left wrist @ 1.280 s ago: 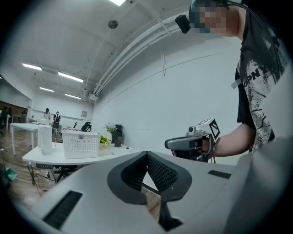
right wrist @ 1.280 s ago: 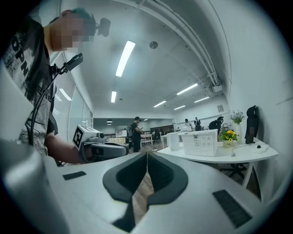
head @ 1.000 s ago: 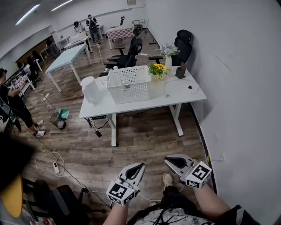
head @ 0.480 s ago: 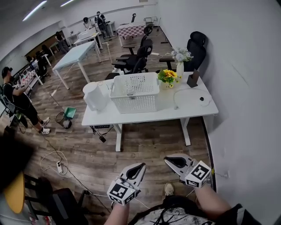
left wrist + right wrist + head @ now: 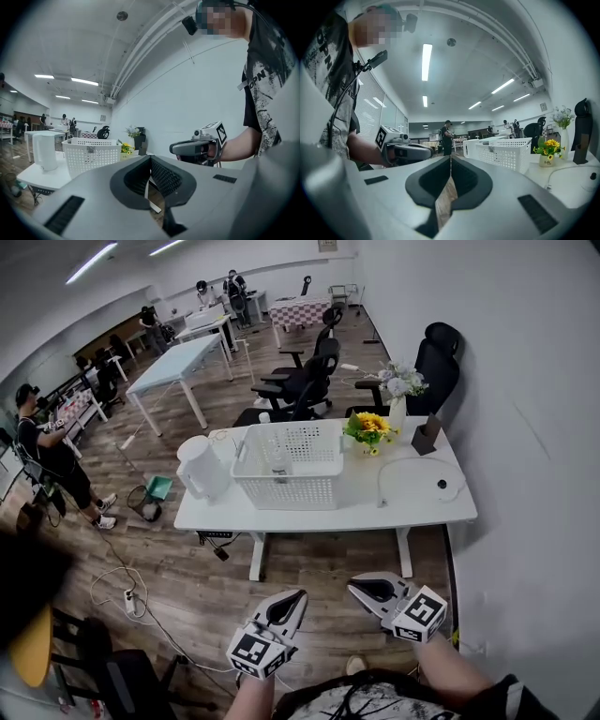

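Presently we are holding left gripper (image 5: pixel 296 596) and right gripper (image 5: pixel 356 585) pressed together, empty, the 12 o'clock table (image 5: pixel 412 512) being well apart.

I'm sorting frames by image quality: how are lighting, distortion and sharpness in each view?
Head view: even light, strong fisheye bend, white basket sharp. Left gripper view: black round vignette, left claw looms large in the foreground. Right gripper view: same vignette, ceiling light strip blown out.

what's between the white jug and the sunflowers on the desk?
The white lattice basket stands between the white jug and the sunflowers on the desk; clearest in the head view.
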### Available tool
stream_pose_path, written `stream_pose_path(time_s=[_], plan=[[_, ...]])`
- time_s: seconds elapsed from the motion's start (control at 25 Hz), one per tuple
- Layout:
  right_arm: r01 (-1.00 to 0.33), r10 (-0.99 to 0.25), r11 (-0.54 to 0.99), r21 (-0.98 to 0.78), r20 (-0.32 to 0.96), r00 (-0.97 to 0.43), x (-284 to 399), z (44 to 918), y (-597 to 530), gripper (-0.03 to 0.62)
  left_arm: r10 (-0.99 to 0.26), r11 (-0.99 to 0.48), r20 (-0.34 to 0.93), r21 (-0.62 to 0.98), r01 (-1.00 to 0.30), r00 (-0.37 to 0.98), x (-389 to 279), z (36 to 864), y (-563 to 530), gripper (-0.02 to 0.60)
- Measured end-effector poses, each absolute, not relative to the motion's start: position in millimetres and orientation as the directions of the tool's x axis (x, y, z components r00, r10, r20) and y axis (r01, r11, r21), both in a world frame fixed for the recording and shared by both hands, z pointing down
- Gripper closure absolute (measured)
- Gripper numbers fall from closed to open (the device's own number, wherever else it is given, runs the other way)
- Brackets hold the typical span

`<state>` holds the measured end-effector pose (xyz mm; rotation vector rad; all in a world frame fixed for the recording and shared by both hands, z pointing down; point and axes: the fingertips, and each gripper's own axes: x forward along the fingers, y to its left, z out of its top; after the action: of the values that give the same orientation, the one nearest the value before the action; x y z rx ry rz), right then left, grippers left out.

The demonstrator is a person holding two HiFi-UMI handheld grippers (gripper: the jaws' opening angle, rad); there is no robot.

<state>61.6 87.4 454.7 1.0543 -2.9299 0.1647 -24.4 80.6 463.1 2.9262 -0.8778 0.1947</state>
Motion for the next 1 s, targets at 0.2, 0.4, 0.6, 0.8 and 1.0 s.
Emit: stream_pose_path(time_s=[0.2, 0.4, 0.6, 0.8, 1.0], plan=[[-0.61, -0.607, 0.788, -0.081, 0.061, -0.792, 80.5, 458.0, 62.5, 0.571, -0.57, -0.814, 0.142, 0.038, -0.58, 0.809, -5.9, 465.1, 55.6, 0.571], [-0.599, -0.594, 0.797, -0.082, 0.073, -0.801, 90.4, 466.4, 40.2, 0.571, -0.594, -0.795, 0.142, 0.045, -0.605, 0.792, -1.6, 469.2, 37.9, 0.571], [-0.584, -0.578, 0.81, -0.056, 0.089, -0.811, 91.2, 467.4, 19.7, 0.571, -0.608, -0.783, 0.135, 0.062, -0.619, 0.782, -8.4, 467.3, 20.6, 0.571], [-0.595, -0.59, 0.802, -0.055, 0.09, -0.802, 91.4, 469.4, -8.7, 0.571, -0.607, -0.782, 0.129, 0.078, -0.618, 0.784, -13.5, 469.0, -8.4, 0.571], [-0.617, -0.612, 0.786, -0.047, 0.09, -0.786, 81.4, 470.4, -49.9, 0.571, -0.588, -0.798, 0.125, 0.068, -0.598, 0.799, -24.9, 471.0, -53.4, 0.571]])
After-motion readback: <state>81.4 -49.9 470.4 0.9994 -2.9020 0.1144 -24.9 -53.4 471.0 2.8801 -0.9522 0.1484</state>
